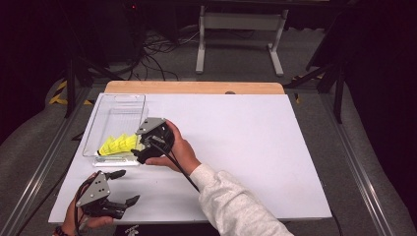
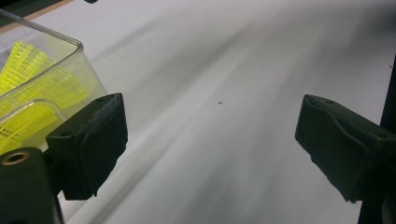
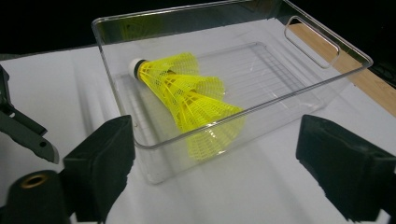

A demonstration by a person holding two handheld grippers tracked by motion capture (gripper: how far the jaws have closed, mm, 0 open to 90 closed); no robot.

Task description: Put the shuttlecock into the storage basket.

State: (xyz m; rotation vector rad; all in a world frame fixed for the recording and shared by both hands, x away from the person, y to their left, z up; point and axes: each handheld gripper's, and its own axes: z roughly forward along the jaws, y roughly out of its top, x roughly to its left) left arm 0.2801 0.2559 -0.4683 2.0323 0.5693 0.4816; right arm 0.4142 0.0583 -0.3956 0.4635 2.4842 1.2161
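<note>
A clear plastic bin (image 1: pixel 121 96) stands at the table's left side. Nested yellow shuttlecocks (image 1: pixel 118 145) with a white cork tip lie on their side in its near end. My right gripper (image 1: pixel 140 150) sits just outside the bin's near right corner, open, with nothing between its pads. In the right gripper view the shuttlecocks (image 3: pixel 187 93) rest inside the bin (image 3: pixel 187 10), beyond the wide-apart jaws of the right gripper (image 3: pixel 215 172). My left gripper (image 1: pixel 124 188) rests open near the front left edge. In its own view the left gripper (image 2: pixel 210 144) frames only bare table, with the bin (image 2: pixel 70 46) at upper left.
The white table top (image 1: pixel 246 147) stretches wide to the right, with a wooden strip (image 1: pixel 196 87) along its far edge. A jaw of the left gripper (image 3: pixel 23 130) pokes in at the left of the right gripper view. Cables and a table frame (image 1: pixel 241 29) lie on the floor beyond.
</note>
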